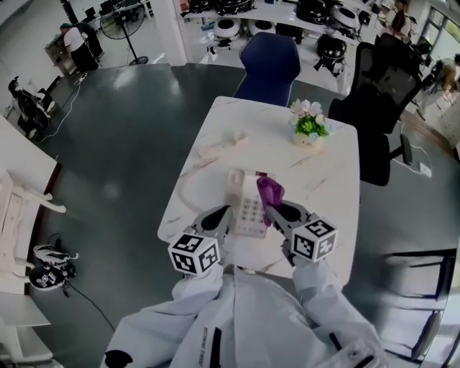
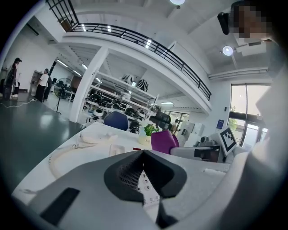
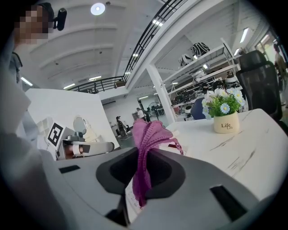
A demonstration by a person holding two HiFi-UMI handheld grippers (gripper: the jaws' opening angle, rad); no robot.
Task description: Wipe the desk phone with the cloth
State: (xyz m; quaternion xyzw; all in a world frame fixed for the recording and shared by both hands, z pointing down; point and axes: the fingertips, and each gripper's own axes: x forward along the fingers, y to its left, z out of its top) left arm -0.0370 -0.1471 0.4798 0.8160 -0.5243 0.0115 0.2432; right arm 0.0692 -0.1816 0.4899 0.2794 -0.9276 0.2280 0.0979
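The white desk phone [image 1: 248, 205] lies flat near the front of the pale surface [image 1: 327, 180], keypad up. Its handset [image 1: 221, 144] is off the cradle, farther back to the left, joined by a looping cord [image 1: 185, 188]. The purple cloth [image 1: 270, 191] stands bunched upright over the phone's right side, pinched between the jaws of the right gripper [image 1: 276, 213].

Light: bright, even — ceiling lamps [image 3: 97, 8] | Glare: sheen on floor [image 1: 136, 93] | Edges: fisheye-bent, dark — gripper views

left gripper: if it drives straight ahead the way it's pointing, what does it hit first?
Most likely the desk phone: the left gripper, jaws together, points across its keypad. The cloth in the right gripper sits just right of that line; height is unclear.
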